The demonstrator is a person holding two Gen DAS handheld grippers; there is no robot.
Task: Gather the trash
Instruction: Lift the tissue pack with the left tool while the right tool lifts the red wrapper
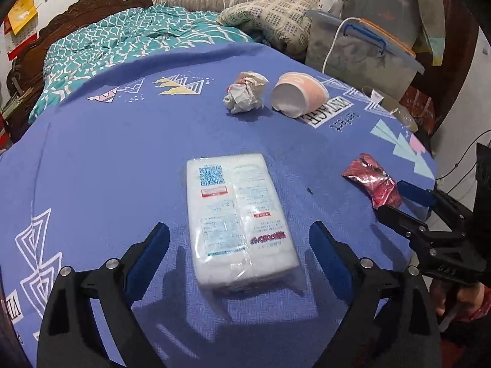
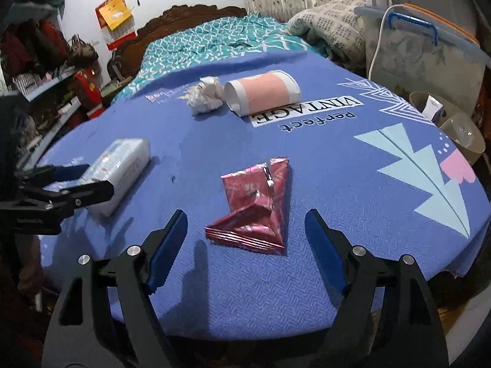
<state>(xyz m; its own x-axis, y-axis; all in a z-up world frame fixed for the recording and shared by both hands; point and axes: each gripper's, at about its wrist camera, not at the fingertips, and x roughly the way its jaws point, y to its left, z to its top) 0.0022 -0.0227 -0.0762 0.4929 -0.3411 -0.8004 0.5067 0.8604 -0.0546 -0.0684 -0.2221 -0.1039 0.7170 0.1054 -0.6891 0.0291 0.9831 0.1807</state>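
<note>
Left gripper (image 1: 239,239): jaws are held wide apart, nothing clamped. A white tissue pack (image 1: 239,224) lies flat on the blue patterned cloth (image 1: 107,159), its near part between the two blue pads (image 1: 153,251); clear gaps are seen on both sides, no contact. Seen from the right wrist view, the same pack (image 2: 122,165) lies between the left gripper's fingers at the left edge.

Right gripper (image 2: 245,239): jaws are likewise spread, nothing gripped. A crumpled red foil wrapper (image 2: 254,208) rests on the cloth (image 2: 337,214) directly ahead, between the pad tips and slightly beyond them; the pads (image 2: 168,245) stand clear of it. In the left wrist view the wrapper (image 1: 374,184) is seen just at the right gripper's fingertip (image 1: 411,190); contact cannot be judged.

Farther ahead of both grippers, a crumpled paper ball (image 1: 245,95) and a pink-and-white paper cup (image 1: 297,95) lying on its side are noted, just beside each other, well apart from either gripper.

Beyond the cloth edge, a teal patterned bedspread (image 1: 122,43) and a lidded plastic storage bin (image 1: 362,49) are seen.
</note>
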